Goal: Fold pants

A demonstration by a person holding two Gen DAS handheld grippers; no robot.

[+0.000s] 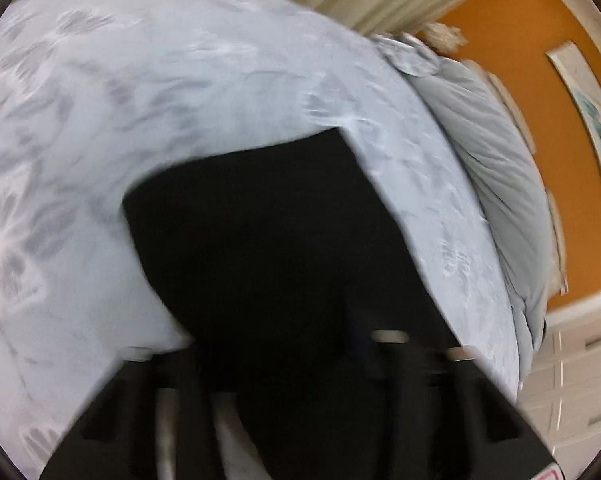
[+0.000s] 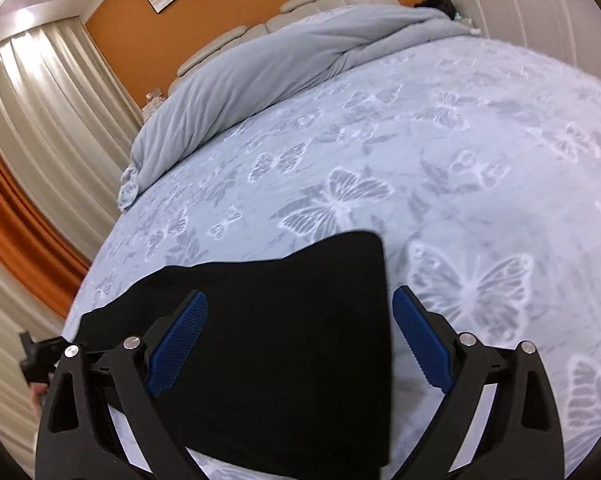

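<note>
Now I'm mid-fold: right gripper (image 2: 300, 344) fingers gape empty over the black pants (image 2: 284, 320) on the bed (image 2: 440, 160); left gripper (image 1: 300, 392) looks pinched, its hold unclear. Next, regrasp an edge.

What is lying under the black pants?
The black pants lie on the butterfly-print bedsheet, which shows all around them. Whatever is directly beneath the pants is covered by the fabric and cannot be seen.
</note>
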